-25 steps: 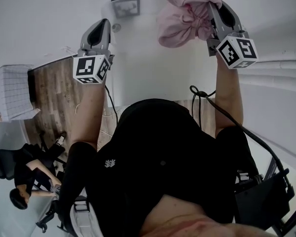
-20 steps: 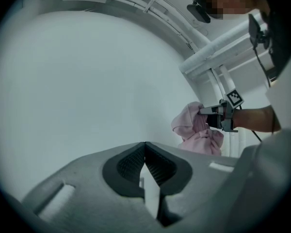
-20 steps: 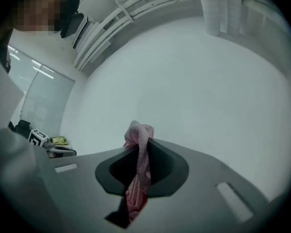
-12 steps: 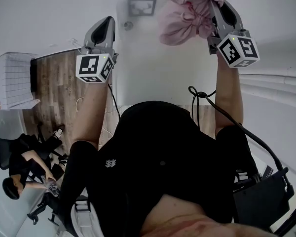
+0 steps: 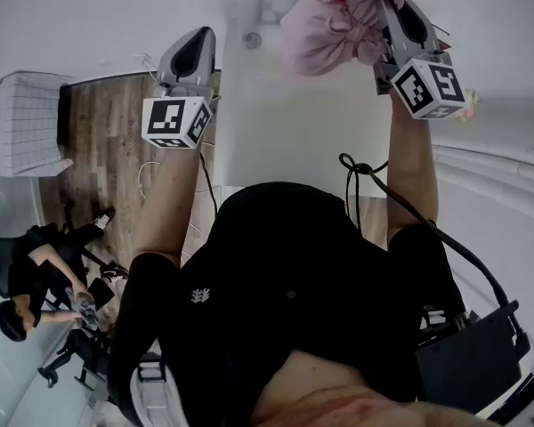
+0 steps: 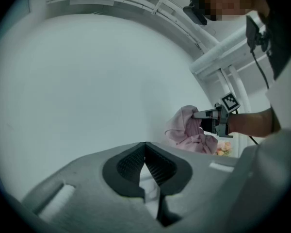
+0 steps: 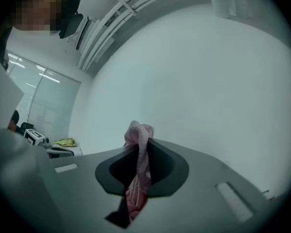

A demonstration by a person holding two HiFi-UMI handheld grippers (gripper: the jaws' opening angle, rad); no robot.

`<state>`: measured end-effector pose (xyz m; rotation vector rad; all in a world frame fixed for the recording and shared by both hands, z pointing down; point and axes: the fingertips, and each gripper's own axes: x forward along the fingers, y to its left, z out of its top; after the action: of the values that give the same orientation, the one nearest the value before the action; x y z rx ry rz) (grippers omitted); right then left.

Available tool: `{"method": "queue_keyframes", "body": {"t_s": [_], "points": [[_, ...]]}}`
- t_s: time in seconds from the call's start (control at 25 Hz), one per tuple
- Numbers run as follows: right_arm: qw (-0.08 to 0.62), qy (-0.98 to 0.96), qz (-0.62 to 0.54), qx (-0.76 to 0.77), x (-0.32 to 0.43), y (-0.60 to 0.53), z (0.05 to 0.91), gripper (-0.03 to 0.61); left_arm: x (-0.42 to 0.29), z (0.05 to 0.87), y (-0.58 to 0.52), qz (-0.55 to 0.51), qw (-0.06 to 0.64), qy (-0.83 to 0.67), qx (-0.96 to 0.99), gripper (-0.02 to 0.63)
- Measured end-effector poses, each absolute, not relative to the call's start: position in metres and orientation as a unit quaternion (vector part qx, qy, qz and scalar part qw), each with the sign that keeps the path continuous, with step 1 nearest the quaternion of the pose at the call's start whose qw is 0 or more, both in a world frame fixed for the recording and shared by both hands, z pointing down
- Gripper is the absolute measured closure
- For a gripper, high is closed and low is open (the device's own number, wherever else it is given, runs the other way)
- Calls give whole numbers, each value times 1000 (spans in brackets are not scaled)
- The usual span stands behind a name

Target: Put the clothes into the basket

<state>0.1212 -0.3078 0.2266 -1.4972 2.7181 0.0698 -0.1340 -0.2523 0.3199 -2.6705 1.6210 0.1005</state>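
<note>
Both forearms extended, grippers held level.
Right gripper (image 5: 384, 7) pinches the crumpled pink fabric garment (image 5: 334, 25) at one o'clock; left gripper (image 5: 198, 38), at eleven o'clock, has jaws pressed together on nothing.

1. Both your arms are raised and stretched out in front of you, the left forearm (image 5: 173, 205) and right forearm (image 5: 414, 172) well apart.
2. Your left gripper (image 5: 198, 38) points level, away from you. Its jaws are pressed together at the tips with nothing between them.
3. Its marker cube (image 5: 176, 121) sits just above your left wrist.
4. Your right gripper (image 5: 390, 12) also points level. Its jaws are clamped on a pink garment (image 5: 331, 27), which bunches past the tips.
5. Its marker cube (image 5: 430, 87) sits over your right wrist.
</note>
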Motion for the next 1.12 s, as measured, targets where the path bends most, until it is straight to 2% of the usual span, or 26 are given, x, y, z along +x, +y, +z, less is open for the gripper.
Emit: {"method": "queue_keyframes", "body": {"t_s": [0.32, 1.12], "points": [[5, 882, 8, -470, 74, -323, 238, 548, -171, 323, -257, 37, -8, 528, -848, 614], [-51, 883, -60, -464, 57, -329, 324, 548, -163, 365, -260, 12, -44, 516, -856, 614]]}}
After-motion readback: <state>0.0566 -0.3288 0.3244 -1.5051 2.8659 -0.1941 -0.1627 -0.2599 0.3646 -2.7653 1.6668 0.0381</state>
